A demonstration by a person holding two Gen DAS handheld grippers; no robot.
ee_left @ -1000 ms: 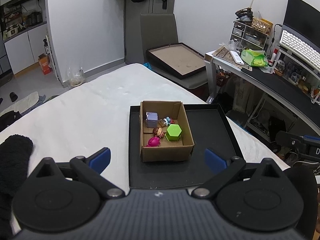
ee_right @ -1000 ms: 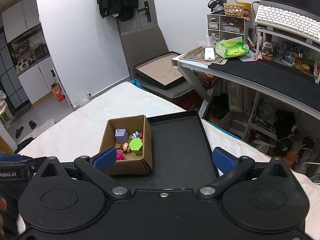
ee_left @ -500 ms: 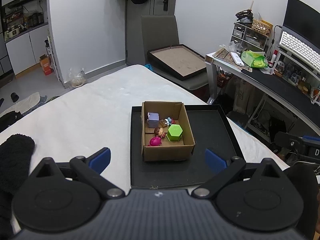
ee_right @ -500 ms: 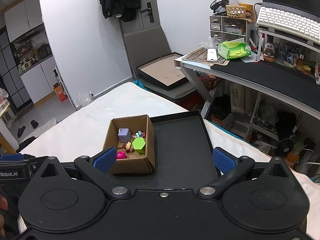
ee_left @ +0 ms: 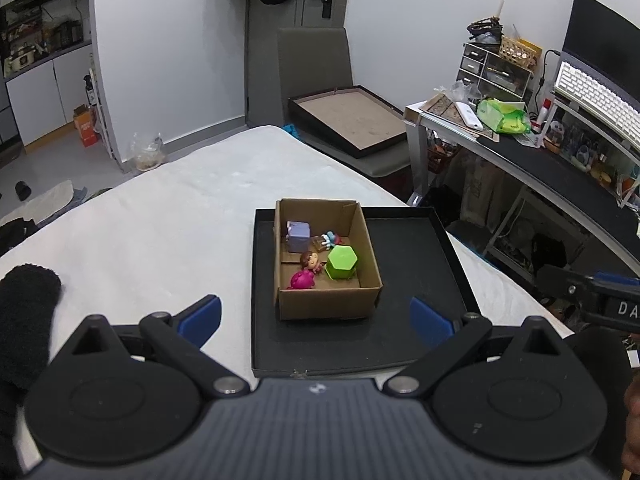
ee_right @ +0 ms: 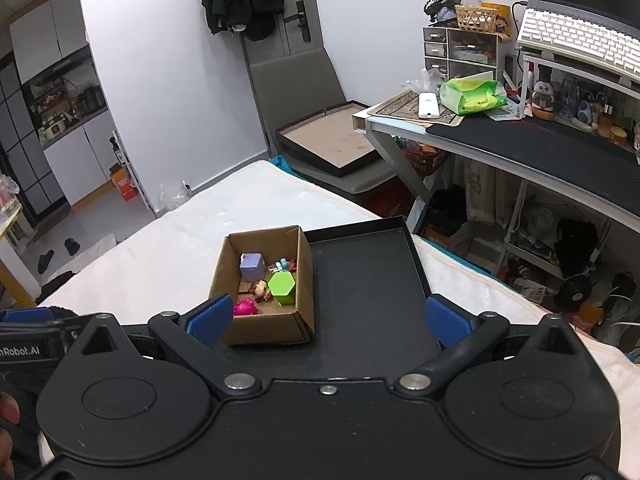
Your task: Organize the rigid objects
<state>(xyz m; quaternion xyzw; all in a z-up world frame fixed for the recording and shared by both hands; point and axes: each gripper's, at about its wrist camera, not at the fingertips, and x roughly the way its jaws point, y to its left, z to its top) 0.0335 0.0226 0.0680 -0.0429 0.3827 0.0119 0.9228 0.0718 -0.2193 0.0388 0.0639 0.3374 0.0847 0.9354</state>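
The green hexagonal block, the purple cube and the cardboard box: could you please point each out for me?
green hexagonal block (ee_left: 341,257), left wrist view, top face.
purple cube (ee_left: 299,233), left wrist view, top face.
cardboard box (ee_left: 328,305), left wrist view, near outer wall.

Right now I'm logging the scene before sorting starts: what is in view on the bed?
Brown cardboard box: one, on the black tray's left part.
Flat black tray: one, on the bed.
Lilac plastic cube: one, in the box, far left.
Green hexagonal block: one, in the box, right.
Brown-haired doll in pink: one, lying near the box's front.
Small blue-and-red figure: one, far side.
White bed cover: one.
Left tool: open, empty.
Right tool: open, empty.
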